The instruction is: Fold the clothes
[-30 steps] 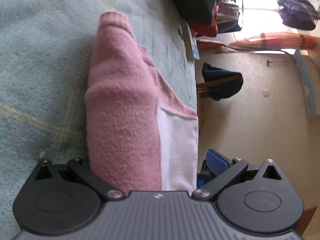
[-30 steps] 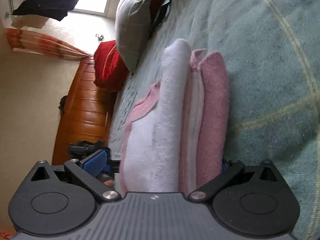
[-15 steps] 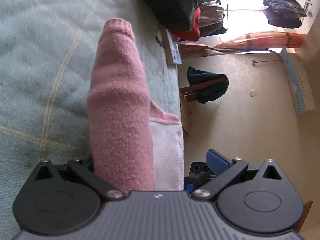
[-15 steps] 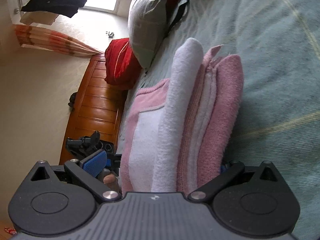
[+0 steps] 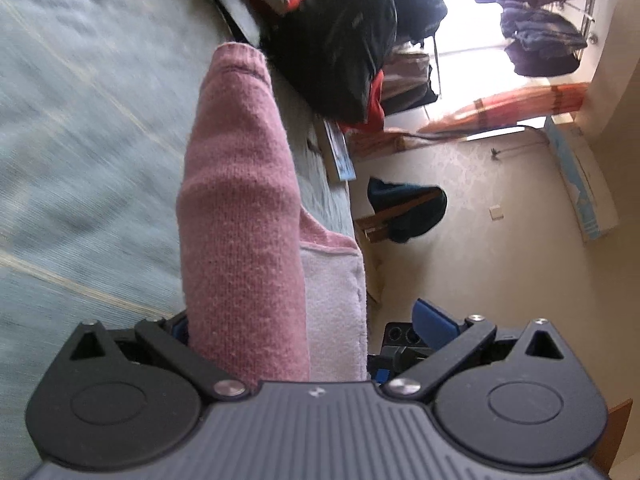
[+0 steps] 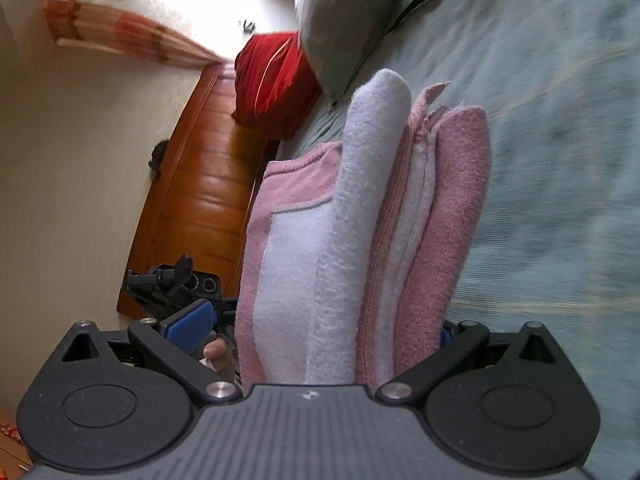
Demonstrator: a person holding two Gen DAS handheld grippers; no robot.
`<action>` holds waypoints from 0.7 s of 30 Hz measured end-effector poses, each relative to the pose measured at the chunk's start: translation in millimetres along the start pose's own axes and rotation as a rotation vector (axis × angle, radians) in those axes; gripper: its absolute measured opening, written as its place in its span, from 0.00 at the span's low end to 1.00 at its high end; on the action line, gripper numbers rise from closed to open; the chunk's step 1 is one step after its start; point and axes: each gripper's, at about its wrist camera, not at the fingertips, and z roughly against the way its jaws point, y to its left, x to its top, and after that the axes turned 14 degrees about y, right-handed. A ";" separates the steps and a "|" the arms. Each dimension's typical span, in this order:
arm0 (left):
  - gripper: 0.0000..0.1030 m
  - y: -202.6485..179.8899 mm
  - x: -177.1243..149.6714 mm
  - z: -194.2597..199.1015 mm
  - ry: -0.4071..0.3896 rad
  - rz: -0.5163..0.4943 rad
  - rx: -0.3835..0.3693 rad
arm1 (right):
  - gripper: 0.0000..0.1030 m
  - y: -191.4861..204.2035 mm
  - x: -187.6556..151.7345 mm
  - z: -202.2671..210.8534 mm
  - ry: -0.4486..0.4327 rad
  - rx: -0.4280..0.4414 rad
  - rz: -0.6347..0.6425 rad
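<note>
A folded pink and white garment [image 5: 240,208] lies lengthwise between the fingers of my left gripper [image 5: 306,320], which is open. Its bed-side finger is hidden under the pink fold. The blue pad [image 5: 432,318] of the other finger stands clear of the white layer. In the right wrist view the same garment [image 6: 360,208] shows as a stack of several pink and white layers. My right gripper [image 6: 318,324] is open around it, one blue pad [image 6: 192,320] apart from the cloth and the other finger hidden against the bed.
A grey-green bedcover [image 5: 80,160] fills one side of each view. A black bag [image 5: 332,40] sits at one end of the bed. A grey pillow [image 6: 340,20], a red cushion [image 6: 276,80] and a wooden headboard [image 6: 200,200] are at the other. A fingertip [image 6: 216,354] shows beside the right gripper.
Both grippers have travelled along the bed with the folded garment between them. The bag, pillow and cushion now look larger, and the bedcover is blurred by motion.
</note>
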 end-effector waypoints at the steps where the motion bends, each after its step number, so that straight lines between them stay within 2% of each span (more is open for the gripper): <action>1: 0.99 4.4 1.3 14.0 -0.018 0.005 0.004 | 1.00 5.5 4.9 -11.9 0.013 0.001 0.005; 8: 0.99 37.9 13.5 116.9 -0.156 0.062 0.035 | 1.00 45.0 44.6 -112.7 0.125 0.015 0.056; 14: 0.99 60.0 6.3 192.0 -0.268 0.091 0.095 | 1.00 71.0 80.4 -211.7 0.221 0.050 0.092; 21: 0.99 103.2 10.0 271.5 -0.381 0.130 0.141 | 1.00 92.7 109.3 -320.5 0.322 0.056 0.117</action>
